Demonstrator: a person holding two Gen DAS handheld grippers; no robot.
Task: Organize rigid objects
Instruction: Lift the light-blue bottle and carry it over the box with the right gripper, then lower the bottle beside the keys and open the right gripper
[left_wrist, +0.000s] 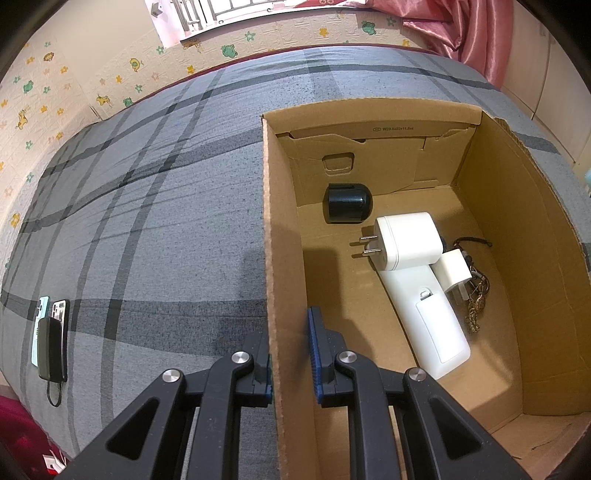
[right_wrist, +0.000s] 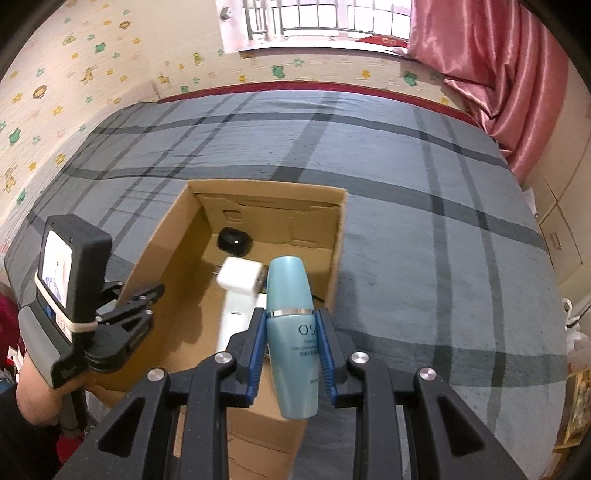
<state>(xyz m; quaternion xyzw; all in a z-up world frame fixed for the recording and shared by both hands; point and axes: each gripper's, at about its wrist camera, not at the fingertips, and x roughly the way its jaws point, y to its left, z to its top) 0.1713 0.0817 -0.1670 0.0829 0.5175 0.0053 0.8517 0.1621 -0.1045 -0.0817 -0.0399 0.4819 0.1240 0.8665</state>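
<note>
An open cardboard box (left_wrist: 535, 258) stands on the bed. Inside lie a black round device (left_wrist: 347, 203), a white plug charger (left_wrist: 406, 240), a small white adapter (left_wrist: 452, 271), a long white device (left_wrist: 428, 325) and a chain with keys (left_wrist: 476, 299). My left gripper (left_wrist: 290, 347) is shut on the box's left wall, one finger outside and one inside. In the right wrist view, my right gripper (right_wrist: 291, 321) is shut on a teal bottle (right_wrist: 291, 347), which hangs above the near right corner of the box (right_wrist: 159, 251). The left gripper (right_wrist: 144, 299) shows there too.
The grey plaid bedsheet (left_wrist: 147, 221) spreads to the left of and behind the box. Two phones and a black power bank (left_wrist: 51, 332) lie at the bed's left edge. A pink curtain (right_wrist: 498, 74) hangs at the far right. A hand (right_wrist: 37, 402) holds the left gripper's handle.
</note>
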